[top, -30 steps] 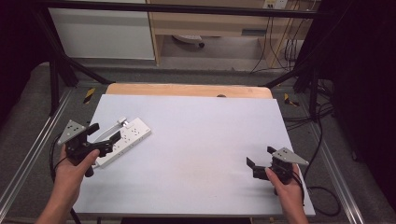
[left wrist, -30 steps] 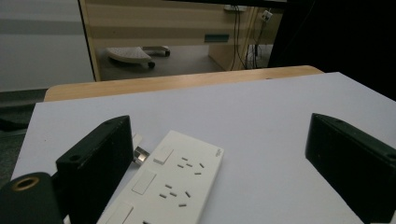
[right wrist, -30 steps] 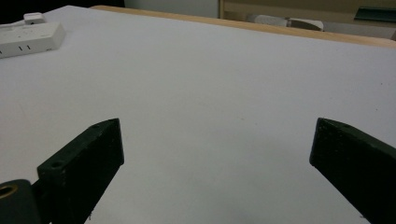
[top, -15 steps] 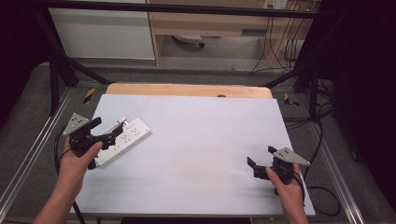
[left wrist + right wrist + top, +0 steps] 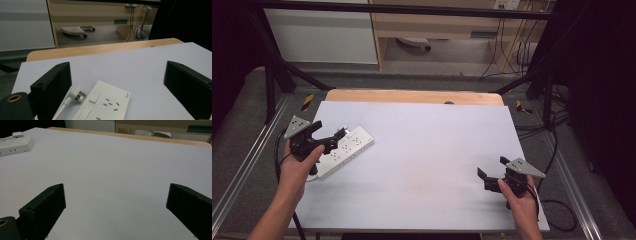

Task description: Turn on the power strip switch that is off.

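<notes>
Power strip lies unplugged beside its plug — left gripper above it and right gripper both gape empty; nothing grasped yet.

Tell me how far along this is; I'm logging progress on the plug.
Nothing looks done yet: the plug lies loose beside the power strip. In hand: the open left gripper hovers over both, gripping nothing. Left: grasping the plug. The right gripper waits open.
</notes>
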A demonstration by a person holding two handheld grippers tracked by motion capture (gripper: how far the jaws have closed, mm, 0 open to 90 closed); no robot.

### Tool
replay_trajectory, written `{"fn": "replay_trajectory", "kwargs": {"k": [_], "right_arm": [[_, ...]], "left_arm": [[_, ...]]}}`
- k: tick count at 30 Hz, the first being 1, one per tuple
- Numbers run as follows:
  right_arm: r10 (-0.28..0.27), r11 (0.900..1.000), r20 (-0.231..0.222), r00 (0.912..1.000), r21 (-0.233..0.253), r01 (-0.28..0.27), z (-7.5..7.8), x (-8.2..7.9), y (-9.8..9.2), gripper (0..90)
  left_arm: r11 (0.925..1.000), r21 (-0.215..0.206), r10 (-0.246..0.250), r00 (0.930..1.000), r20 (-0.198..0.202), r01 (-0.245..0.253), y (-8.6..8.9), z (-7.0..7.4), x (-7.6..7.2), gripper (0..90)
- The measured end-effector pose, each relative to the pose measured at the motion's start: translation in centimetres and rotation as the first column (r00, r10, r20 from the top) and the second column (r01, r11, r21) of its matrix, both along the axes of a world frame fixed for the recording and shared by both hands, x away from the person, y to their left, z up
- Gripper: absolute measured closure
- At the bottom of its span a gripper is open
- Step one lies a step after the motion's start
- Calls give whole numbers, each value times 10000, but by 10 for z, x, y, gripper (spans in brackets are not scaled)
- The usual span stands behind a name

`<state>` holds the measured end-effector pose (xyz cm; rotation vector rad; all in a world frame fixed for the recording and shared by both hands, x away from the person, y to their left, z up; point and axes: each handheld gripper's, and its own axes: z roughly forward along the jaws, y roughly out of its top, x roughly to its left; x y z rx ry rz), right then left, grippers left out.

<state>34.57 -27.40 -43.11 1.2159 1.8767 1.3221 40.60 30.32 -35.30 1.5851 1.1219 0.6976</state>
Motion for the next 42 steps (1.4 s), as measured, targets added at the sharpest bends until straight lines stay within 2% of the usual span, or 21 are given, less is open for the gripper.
{"fn": "replay_trajectory", "kwargs": {"k": [19,42], "right_arm": [[1,10000,12,10000,52,-1,0,0,-1,26],[-4,10000,-5,10000,64,4,1,-1,-2,27]], "left_arm": [[9999,32,148,9999,-30,-148,-3,-8,14,84],[9978,215,644,9970,-432,-635,4,-21,33,140]]}}
